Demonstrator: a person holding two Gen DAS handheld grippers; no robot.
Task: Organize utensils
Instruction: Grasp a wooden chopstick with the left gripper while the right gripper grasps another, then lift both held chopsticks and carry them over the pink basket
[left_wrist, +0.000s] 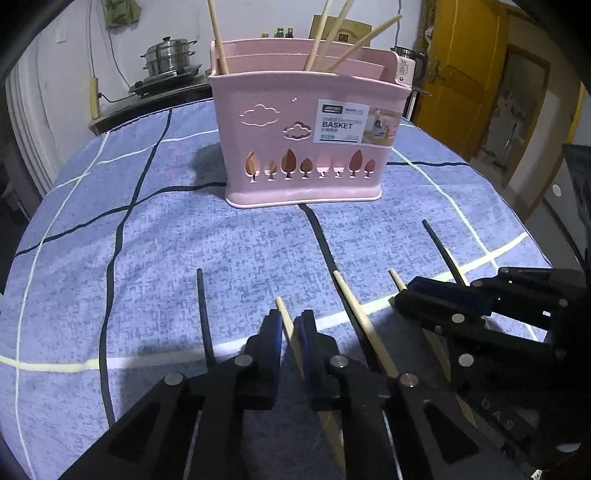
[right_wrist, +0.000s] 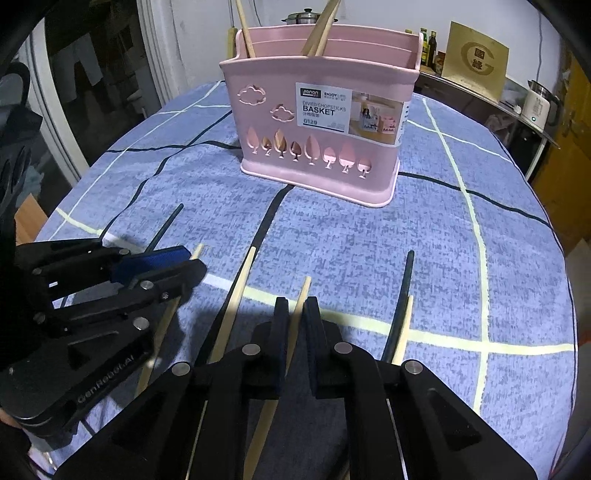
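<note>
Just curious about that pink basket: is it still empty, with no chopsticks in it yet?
No: several light wooden chopsticks already stand in the pink basket, sticking up above its rim.

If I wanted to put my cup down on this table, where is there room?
Bare cloth lies between the pink basket and the chopstick tips, and out left past the dark chopstick. Near the left gripper and right gripper it's crowded with chopsticks.

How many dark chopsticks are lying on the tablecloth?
2: one dark chopstick just left of the left gripper, another just right of the right gripper. More could be hidden under the grippers.
</note>
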